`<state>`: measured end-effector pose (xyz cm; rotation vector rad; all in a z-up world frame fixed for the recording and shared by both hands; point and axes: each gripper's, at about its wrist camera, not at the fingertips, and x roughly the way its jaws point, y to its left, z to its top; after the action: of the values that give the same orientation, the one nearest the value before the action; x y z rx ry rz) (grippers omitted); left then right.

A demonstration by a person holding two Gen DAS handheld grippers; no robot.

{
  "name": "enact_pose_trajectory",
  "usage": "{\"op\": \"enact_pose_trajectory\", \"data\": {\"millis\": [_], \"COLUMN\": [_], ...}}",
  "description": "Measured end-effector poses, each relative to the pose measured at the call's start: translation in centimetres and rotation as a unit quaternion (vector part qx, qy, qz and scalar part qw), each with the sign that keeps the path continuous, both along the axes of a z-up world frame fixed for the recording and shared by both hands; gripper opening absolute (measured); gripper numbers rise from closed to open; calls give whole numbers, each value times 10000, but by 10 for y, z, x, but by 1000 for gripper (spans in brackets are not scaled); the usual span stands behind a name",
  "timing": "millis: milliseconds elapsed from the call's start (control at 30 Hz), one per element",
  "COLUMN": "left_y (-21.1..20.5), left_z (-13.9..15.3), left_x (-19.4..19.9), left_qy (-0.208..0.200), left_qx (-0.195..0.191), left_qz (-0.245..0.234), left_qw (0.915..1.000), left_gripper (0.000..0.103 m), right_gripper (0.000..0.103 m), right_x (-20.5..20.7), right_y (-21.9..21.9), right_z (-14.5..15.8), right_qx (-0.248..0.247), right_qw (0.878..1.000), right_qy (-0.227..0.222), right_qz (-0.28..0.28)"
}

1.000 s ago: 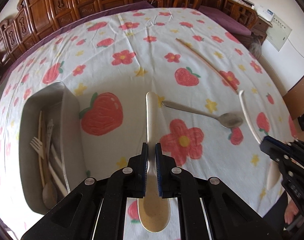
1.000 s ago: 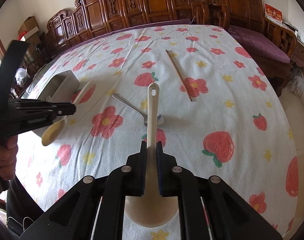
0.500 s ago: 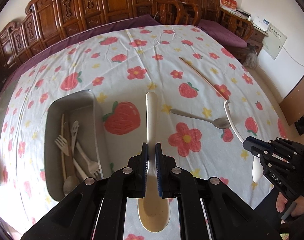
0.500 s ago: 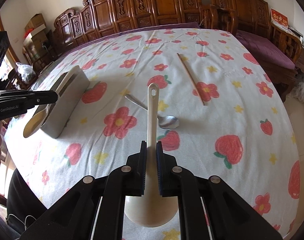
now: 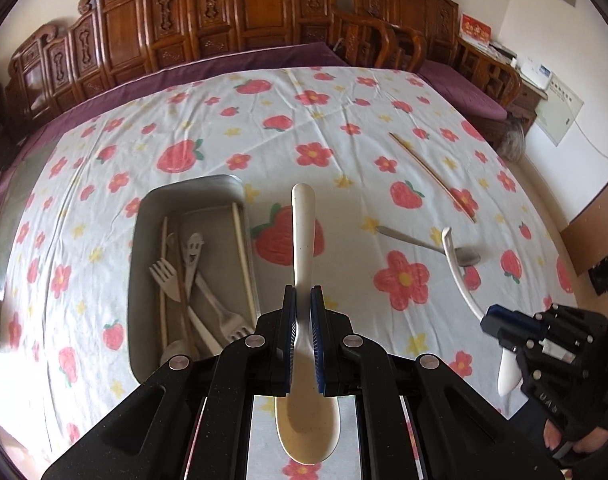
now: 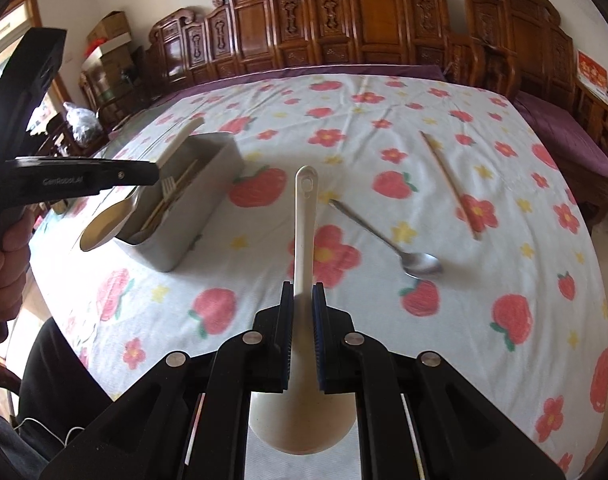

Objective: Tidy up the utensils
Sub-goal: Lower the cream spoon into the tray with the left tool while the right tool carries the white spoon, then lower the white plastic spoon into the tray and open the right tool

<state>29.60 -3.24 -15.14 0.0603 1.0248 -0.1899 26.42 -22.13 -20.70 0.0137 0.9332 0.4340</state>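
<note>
I've got a cream rice paddle (image 5: 302,240) clamped by its neck in the left gripper (image 5: 302,340), just beside the metal tray (image 5: 143,208), handle forward for the drop. Right gripper (image 6: 302,336) pinches a cream ladle (image 6: 304,216). Steel spoon (image 6: 388,236) and chopstick (image 6: 448,184) lie on the tablecloth (image 6: 504,280).

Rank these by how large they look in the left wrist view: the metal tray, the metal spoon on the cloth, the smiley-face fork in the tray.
1. metal tray, clearly the largest.
2. metal spoon and smiley-face fork: they look about alike in length, and fisheye distortion makes ranking them unsure.
</note>
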Motion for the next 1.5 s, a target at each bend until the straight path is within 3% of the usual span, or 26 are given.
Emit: {"op": "enact_pose_trajectory", "data": {"millis": [300, 900, 1500], "left_y": [43, 97, 149], "left_z": [1, -28, 0], "left_x": [11, 43, 7], "left_qy": [-120, 15, -348], "left_qx": [-120, -422, -387], "left_qz": [234, 518, 697], "left_qw": [9996, 9978, 9962], "left_gripper": [7, 7, 8], "right_gripper": [11, 11, 11], "right_x": [22, 57, 89], "right_y": [48, 132, 197], "right_z": [18, 33, 35], "right_qx": [-106, -284, -4], "right_qw": [9996, 9972, 9962], "right_qy": [-79, -8, 146], "right_qz": [241, 686, 859]}}
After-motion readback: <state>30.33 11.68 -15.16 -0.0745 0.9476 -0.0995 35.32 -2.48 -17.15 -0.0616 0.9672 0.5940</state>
